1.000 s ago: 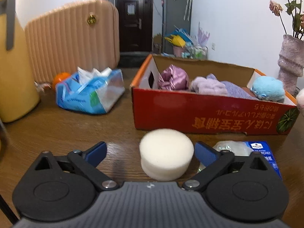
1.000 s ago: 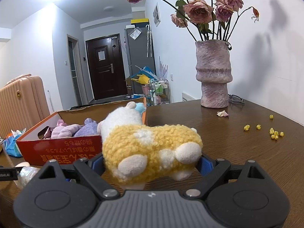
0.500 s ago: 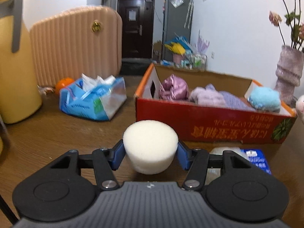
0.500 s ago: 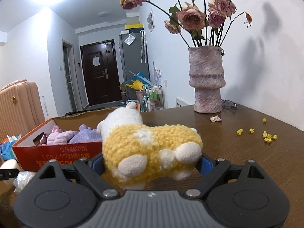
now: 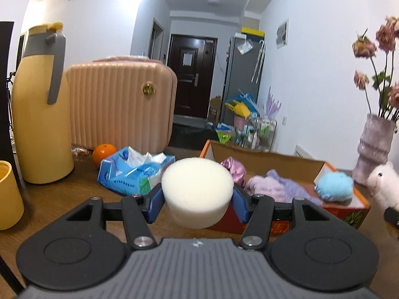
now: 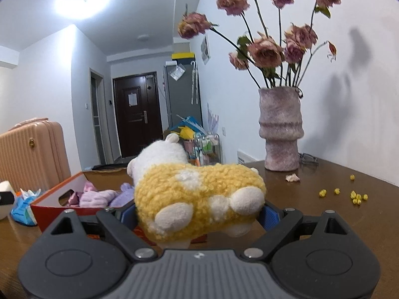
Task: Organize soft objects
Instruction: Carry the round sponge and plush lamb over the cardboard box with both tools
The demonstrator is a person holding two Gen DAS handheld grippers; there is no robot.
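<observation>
My left gripper is shut on a round white sponge and holds it up above the table, just in front of the red cardboard box. The box holds a pink shiny bundle, purple cloths and a blue plush. My right gripper is shut on a yellow and white plush sheep, held above the table by the box's right end. The sheep's head also shows at the right edge of the left wrist view.
A yellow thermos, a yellow cup, an orange, a blue tissue pack and a pink suitcase stand to the left. A vase of dried roses stands at the right, with yellow crumbs on the table.
My left gripper closed on the sponge and lifted it off the table toward the box. My right gripper rose with the sheep, still held.
</observation>
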